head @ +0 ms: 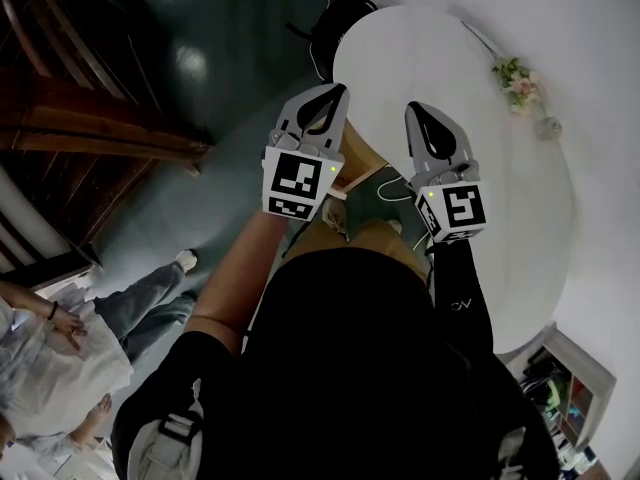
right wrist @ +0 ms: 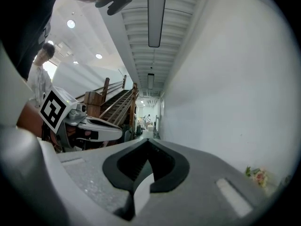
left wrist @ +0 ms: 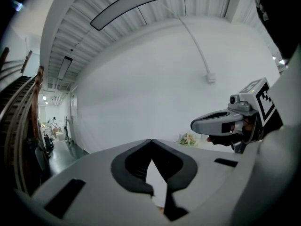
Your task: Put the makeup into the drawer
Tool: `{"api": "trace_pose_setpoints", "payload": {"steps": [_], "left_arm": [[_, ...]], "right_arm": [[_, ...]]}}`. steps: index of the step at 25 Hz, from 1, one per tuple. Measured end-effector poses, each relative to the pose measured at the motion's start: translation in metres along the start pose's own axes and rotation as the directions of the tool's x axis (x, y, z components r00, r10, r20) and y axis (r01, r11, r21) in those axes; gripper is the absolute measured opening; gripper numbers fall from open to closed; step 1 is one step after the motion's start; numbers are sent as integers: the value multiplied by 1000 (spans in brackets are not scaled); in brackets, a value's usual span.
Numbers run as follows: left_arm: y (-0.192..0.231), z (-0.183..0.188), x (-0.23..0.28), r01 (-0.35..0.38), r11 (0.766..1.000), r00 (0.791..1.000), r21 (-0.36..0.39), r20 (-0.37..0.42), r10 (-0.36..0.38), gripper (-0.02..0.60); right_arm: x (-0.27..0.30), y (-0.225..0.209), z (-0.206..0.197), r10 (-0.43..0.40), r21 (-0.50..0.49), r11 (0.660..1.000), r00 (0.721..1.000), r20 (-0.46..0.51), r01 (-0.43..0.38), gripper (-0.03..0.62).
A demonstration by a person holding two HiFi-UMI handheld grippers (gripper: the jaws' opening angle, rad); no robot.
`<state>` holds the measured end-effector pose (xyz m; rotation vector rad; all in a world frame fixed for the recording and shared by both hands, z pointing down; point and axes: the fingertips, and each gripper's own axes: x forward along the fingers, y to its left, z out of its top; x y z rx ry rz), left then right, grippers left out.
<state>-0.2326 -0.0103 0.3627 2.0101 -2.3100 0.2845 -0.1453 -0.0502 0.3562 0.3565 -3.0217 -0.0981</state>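
Left tool [left wrist: 151, 141] closed, empty | right tool [right wrist: 148, 141] closed, empty

Grey left tongs [head: 336, 90] and right tongs [head: 416, 109], checkered marker cubes [head: 297, 181], black shirt [head: 370, 368].

A white round table [head: 500, 168] spreads ahead of and beneath the right tongs [head: 416, 108], with a small bunch of flowers [head: 517, 83] near its far edge. To the left of the left tongs [head: 335, 90] lies a dark, glossy floor [head: 230, 58], and further left a brown wooden staircase [head: 90, 118]. A plain white wall [left wrist: 141, 79] rises ahead of both, under a ribbed white ceiling [right wrist: 141, 41] with a long strip lamp [right wrist: 155, 13].
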Motion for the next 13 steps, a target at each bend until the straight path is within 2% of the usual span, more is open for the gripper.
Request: {"api": "trace_pose_setpoints", "payload": {"steps": [13], "left_arm": [[-3,-7,1,17,1000,999,6,-32,-17,9]], "right_arm": [[-4,-4,-2,-3,36,999,1000,-5,3,2]]}}
